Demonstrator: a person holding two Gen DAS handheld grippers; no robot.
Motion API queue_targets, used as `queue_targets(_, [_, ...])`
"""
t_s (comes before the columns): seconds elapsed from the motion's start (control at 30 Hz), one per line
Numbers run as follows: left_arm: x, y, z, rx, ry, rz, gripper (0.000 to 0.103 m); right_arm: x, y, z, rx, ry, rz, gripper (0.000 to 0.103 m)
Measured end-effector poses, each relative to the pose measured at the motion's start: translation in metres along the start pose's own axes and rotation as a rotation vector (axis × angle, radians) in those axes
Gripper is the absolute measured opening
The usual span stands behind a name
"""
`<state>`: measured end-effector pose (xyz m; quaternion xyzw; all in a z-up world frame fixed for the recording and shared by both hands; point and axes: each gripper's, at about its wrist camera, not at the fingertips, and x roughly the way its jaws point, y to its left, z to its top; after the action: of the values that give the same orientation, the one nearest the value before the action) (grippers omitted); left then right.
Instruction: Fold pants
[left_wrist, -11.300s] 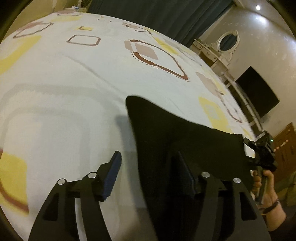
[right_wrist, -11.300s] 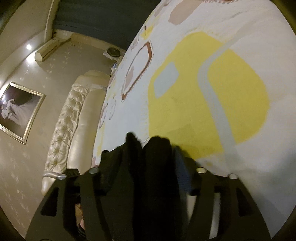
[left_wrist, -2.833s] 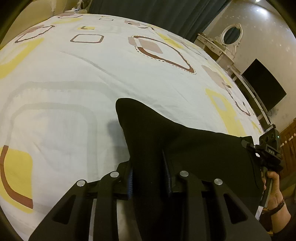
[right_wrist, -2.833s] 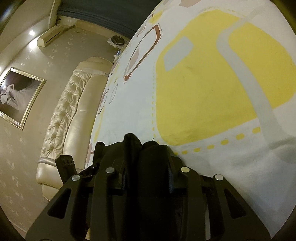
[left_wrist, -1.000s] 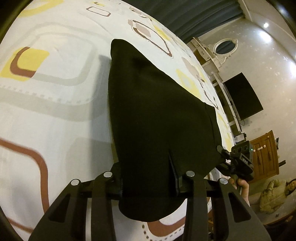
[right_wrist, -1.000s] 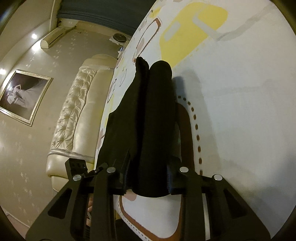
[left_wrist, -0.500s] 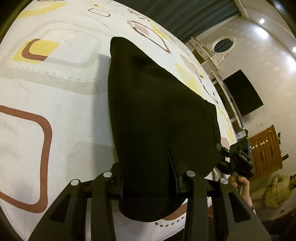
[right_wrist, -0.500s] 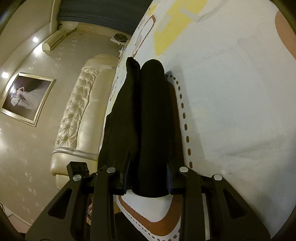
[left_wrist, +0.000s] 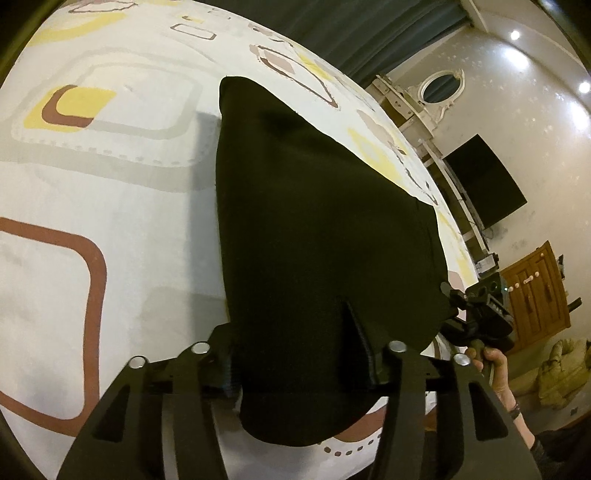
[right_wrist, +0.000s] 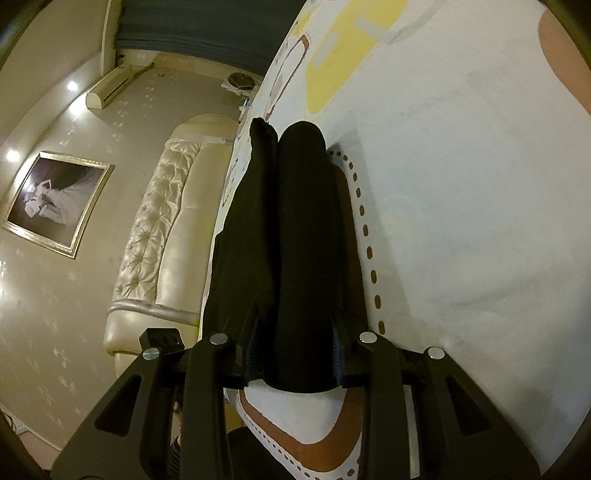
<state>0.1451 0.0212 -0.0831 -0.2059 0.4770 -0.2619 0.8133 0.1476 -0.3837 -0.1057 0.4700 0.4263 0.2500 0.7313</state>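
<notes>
1. Pants (left_wrist: 317, 236), black, lie folded on the bed (left_wrist: 110, 206), near hem between both jaws
2. Left gripper (left_wrist: 299, 363) jaws opening around cloth; right gripper (right_wrist: 295, 354) clamps it
3. Next: right release, both withdraw

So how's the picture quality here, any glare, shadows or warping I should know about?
Left wrist view: heavy fisheye bend bulges the bedspread; ceiling spots flare at upper right; the pants read as flat black with almost no fold detail and cast a soft shadow to their left. Right wrist view: same warping, dim warm light, bright spots on the left wall, pants again near featureless.
</notes>
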Motion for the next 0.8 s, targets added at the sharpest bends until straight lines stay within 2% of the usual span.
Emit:
queue_targets(0.2, [-0.005, -0.007, -0.002, 0.029, -0.032, 0.080, 0.072, -0.012, -0.012, -0.005, 0.059, -0.036, 0.040, 0.036])
queue_targets(0.37, [-0.017, -0.015, -0.010, 0.031, -0.061, 0.171, 0.076, -0.029, -0.013, -0.015, 0.101, -0.078, 0.044, 0.044])
queue_targets(0.7, [-0.046, -0.040, -0.035, 0.102, -0.116, 0.323, 0.079, -0.056, -0.005, -0.045, 0.051, -0.067, -0.030, 0.055])
queue_targets(0.8, [-0.050, -0.047, -0.044, 0.112, -0.119, 0.376, 0.079, -0.054, 0.006, -0.053, 0.007, -0.058, -0.107, 0.060])
